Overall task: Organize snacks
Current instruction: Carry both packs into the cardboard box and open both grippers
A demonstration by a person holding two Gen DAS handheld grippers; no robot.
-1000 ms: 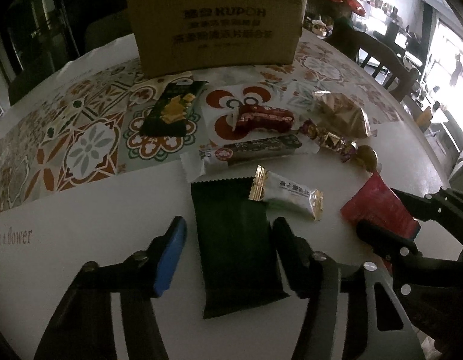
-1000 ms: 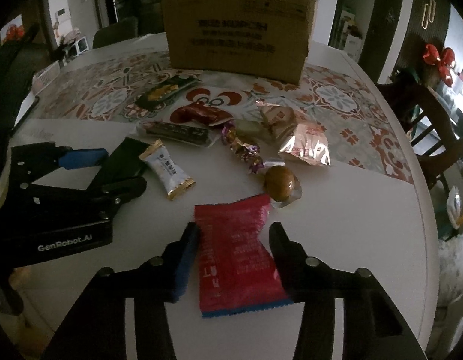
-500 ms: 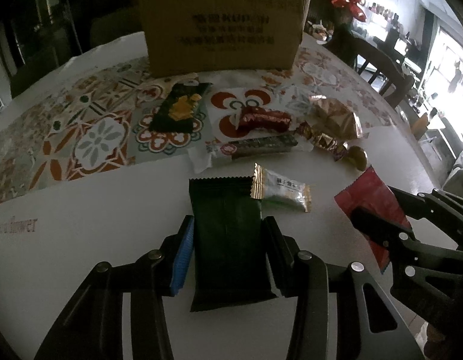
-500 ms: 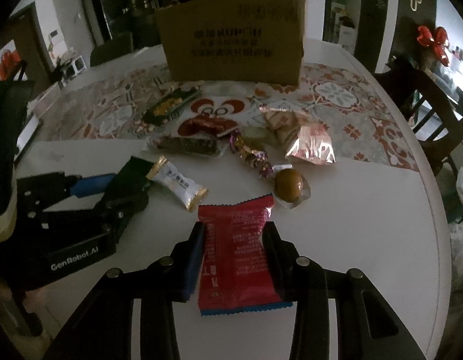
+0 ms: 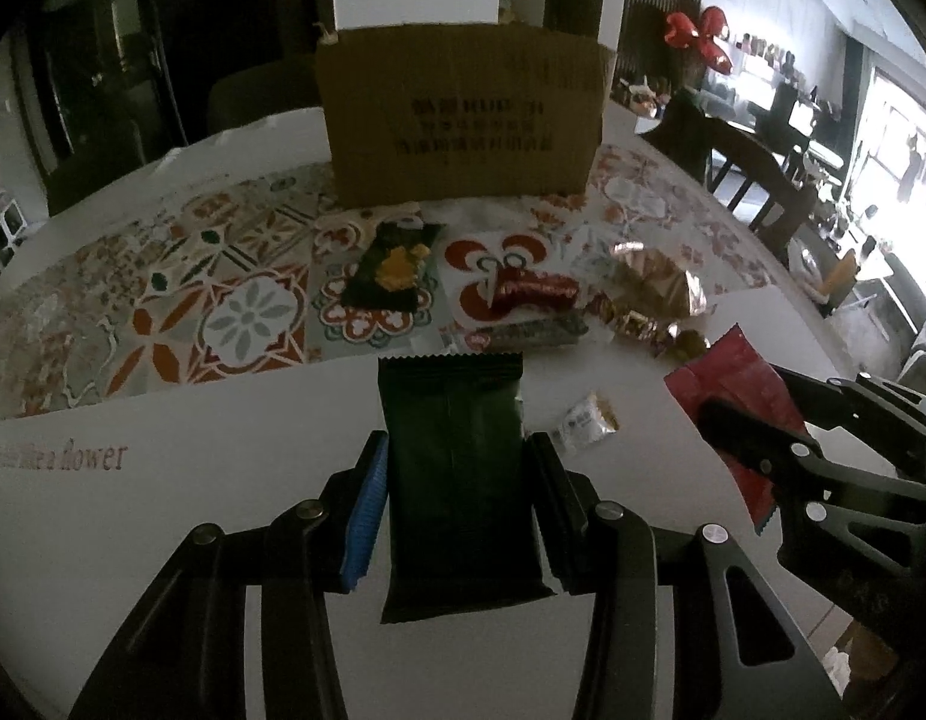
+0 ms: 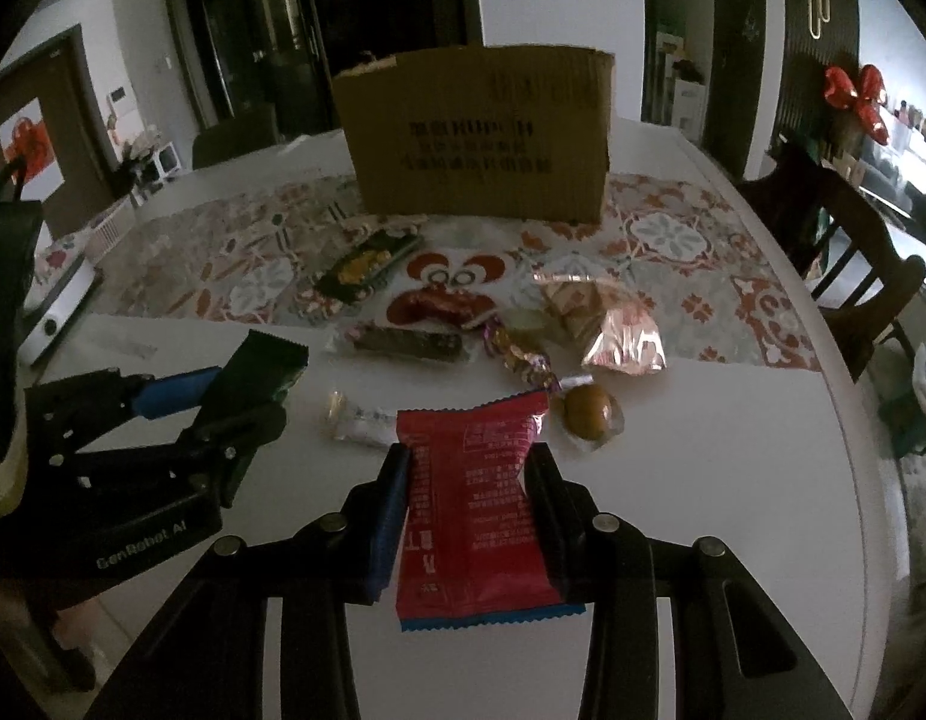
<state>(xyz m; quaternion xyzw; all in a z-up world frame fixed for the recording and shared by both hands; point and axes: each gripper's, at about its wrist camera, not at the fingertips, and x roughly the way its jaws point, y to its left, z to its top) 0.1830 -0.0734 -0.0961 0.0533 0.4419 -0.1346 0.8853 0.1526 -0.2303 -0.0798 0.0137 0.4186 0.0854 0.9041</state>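
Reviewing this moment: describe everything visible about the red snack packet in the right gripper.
The red foil snack packet is a flat, glossy pillow pouch with serrated end seals, pale printed text across its face and a blue strip along its near edge. The right gripper clamps its long sides, pads pressing both edges. It appears lifted slightly, far end toward the brown cardboard box.

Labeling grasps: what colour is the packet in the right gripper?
Red packet, blue bottom edge; right wrist view.

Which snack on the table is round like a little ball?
The brown ball-shaped candy in clear wrap, just right of the red packet. The other snacks are flat or long.
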